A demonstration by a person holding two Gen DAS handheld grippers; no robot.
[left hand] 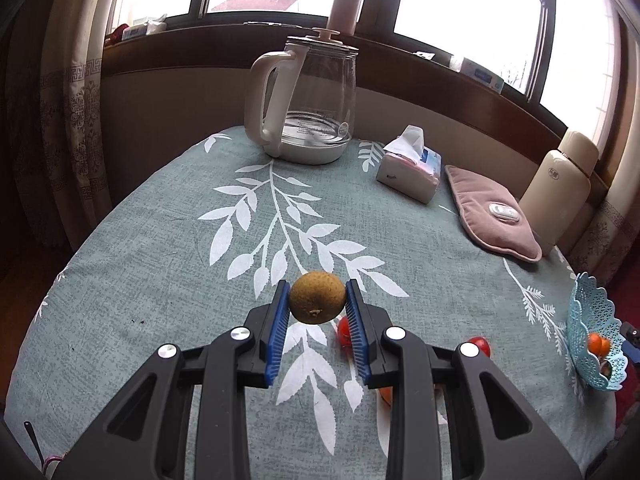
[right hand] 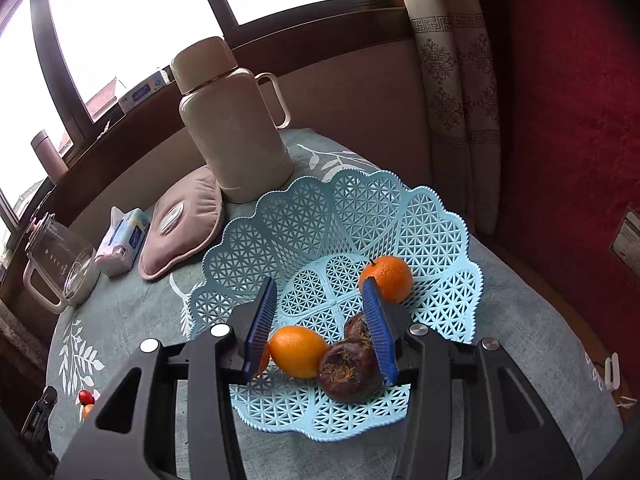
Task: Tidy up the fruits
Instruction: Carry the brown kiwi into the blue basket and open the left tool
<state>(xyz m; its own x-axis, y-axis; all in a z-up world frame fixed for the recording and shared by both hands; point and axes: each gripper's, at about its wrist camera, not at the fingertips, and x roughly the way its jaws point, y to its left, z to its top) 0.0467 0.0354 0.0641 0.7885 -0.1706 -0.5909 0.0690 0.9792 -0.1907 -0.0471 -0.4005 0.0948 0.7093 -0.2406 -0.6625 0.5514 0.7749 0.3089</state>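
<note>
At lower centre we see the left gripper (left hand: 318, 300) clamping a round brown fruit (left hand: 317, 298), stem end toward us. Our right gripper (right hand: 320, 312) hangs unclenched and empty over the blue basket (right hand: 440, 216) of oranges (right hand: 386, 278). Beyond, leaf-patterned tablecloth (left hand: 160, 260), kettle (left hand: 316, 100), windows.

A round table (left hand: 140, 264) wears a grey-green cloth printed with white leaves. Along its far edge by the window stand a glass kettle (left hand: 310, 98), a tissue pack (left hand: 410, 170), a flat pink cushion (left hand: 490, 214) and a cream thermos (left hand: 560, 178).
</note>
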